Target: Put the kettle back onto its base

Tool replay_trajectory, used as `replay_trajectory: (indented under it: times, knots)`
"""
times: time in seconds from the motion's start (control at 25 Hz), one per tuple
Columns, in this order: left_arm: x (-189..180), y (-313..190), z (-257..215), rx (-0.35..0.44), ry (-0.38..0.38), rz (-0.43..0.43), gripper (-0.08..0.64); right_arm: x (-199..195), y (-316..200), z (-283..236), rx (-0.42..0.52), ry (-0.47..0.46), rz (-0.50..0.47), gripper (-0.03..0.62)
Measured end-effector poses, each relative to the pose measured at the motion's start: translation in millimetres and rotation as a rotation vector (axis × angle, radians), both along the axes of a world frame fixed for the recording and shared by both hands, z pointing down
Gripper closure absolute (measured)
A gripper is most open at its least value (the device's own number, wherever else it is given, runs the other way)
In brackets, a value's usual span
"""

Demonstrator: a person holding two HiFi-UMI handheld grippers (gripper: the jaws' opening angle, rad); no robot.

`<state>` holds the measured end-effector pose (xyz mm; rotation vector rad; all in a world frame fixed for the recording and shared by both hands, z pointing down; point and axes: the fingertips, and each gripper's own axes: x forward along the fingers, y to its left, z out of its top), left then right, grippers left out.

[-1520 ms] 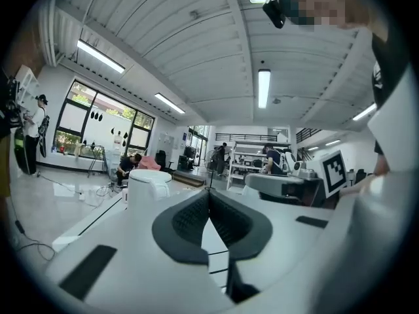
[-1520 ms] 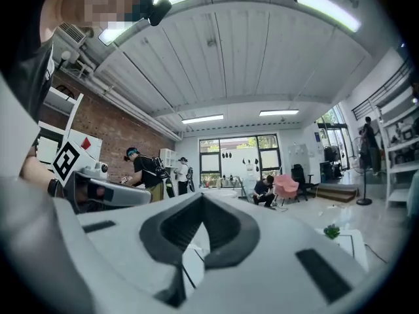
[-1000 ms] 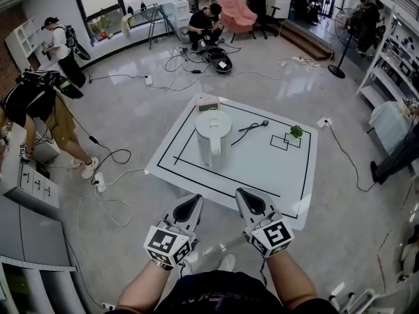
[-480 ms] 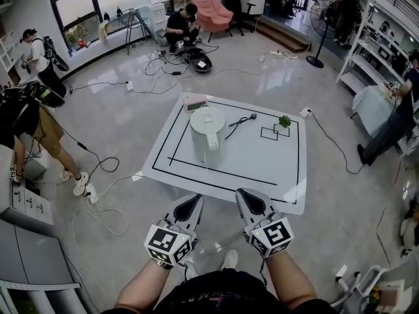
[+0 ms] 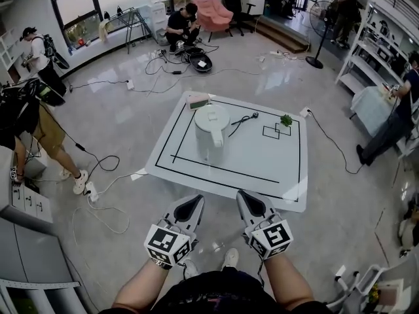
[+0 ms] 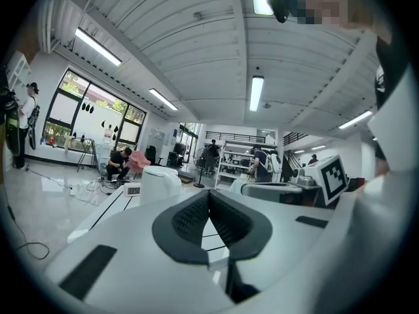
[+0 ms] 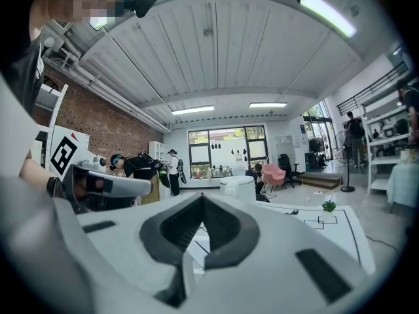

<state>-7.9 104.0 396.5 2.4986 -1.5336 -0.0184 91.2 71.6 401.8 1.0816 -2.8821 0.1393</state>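
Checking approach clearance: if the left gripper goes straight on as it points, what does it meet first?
Likely nothing close: the left gripper aims over the table, with the kettle just left of its line; depth is unclear.

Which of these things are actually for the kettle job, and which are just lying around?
For the job: kettle, on the table; left gripper and right gripper, jaws shut and empty.
Just lying about: small plant; black cable; little display box.
I can't make out the base.

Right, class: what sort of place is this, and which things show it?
Probably an open workshop or research lab, not a home: a low white table marked with black tape lines, cables trailing over the polished floor, and metal shelving along one side.
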Motion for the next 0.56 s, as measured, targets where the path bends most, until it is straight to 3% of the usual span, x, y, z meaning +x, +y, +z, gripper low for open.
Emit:
replay_trajectory:
  times: [0.56]
  knots:
    - [-1.0,6.5,5.2,-0.004,0.009,-0.038,0.555,-4.0,3.8,4.1,0.000,-0.009,-0.039,0.591]
